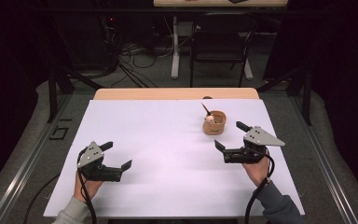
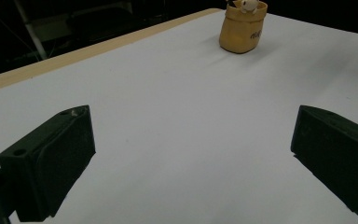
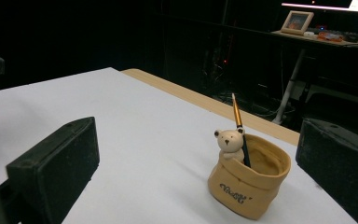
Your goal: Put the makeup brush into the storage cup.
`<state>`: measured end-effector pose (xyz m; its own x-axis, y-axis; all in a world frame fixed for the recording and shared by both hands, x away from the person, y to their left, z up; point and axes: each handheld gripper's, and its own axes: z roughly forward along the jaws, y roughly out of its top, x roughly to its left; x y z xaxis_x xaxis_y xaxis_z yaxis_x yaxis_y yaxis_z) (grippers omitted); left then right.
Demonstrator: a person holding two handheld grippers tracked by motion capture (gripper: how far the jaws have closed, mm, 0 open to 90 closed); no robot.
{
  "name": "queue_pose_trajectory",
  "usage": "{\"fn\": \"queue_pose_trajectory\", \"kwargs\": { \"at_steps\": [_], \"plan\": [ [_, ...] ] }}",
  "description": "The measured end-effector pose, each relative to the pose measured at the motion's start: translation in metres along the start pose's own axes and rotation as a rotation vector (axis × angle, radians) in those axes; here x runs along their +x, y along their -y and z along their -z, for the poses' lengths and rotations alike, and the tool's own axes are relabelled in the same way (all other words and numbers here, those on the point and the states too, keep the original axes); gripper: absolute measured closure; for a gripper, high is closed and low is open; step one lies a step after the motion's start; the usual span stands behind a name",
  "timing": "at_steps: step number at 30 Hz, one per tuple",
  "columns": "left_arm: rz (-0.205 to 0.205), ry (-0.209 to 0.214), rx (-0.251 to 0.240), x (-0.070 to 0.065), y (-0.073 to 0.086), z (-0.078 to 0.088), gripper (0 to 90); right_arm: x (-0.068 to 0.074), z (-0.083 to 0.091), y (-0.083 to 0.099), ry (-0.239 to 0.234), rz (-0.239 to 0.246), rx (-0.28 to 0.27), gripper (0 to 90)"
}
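A tan sack-shaped holder (image 1: 214, 123) (image 2: 242, 29) (image 3: 249, 180) with a small bear figure (image 3: 230, 143) on its rim stands on the white table sheet (image 1: 168, 158), right of centre toward the back. A thin brush (image 3: 239, 127) leans upright inside it. My right gripper (image 1: 231, 136) hovers just right of and nearer than the holder, jaws wide apart with nothing between them. My left gripper (image 1: 116, 155) is held open over the near left of the sheet, far from the holder, also with nothing between its jaws.
A bare wooden strip of the table (image 1: 176, 94) runs along the far edge. Beyond it stand a dark chair (image 1: 221, 44) and a white desk leg (image 1: 175, 46) with cables on the floor. A picture frame (image 3: 298, 21) sits on a far desk.
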<state>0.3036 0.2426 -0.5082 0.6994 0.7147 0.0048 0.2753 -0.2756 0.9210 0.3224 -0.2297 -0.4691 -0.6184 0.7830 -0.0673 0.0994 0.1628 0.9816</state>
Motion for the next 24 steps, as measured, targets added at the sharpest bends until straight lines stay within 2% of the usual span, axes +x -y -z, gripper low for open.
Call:
{"fn": "queue_pose_trajectory", "kwargs": {
  "at_steps": [9, 14, 20, 24],
  "plan": [
    [-0.006, -0.005, -0.001, -0.004, 0.003, 0.004, 0.0, 0.008, 0.014, 0.008, 0.014, 0.02, -0.009, 0.0],
    [0.005, -0.015, -0.012, -0.006, 0.005, 0.005, 0.0, 0.013, 0.02, 0.013, 0.028, 0.016, -0.012, 0.0],
    [0.012, -0.042, -0.025, -0.009, 0.008, 0.008, 0.0, 0.018, 0.024, 0.02, 0.047, 0.001, -0.002, 0.0],
    [0.036, -0.063, -0.034, -0.01, 0.01, 0.01, 0.0, 0.023, 0.026, 0.026, 0.054, 0.004, 0.015, 0.0]
  ]
}}
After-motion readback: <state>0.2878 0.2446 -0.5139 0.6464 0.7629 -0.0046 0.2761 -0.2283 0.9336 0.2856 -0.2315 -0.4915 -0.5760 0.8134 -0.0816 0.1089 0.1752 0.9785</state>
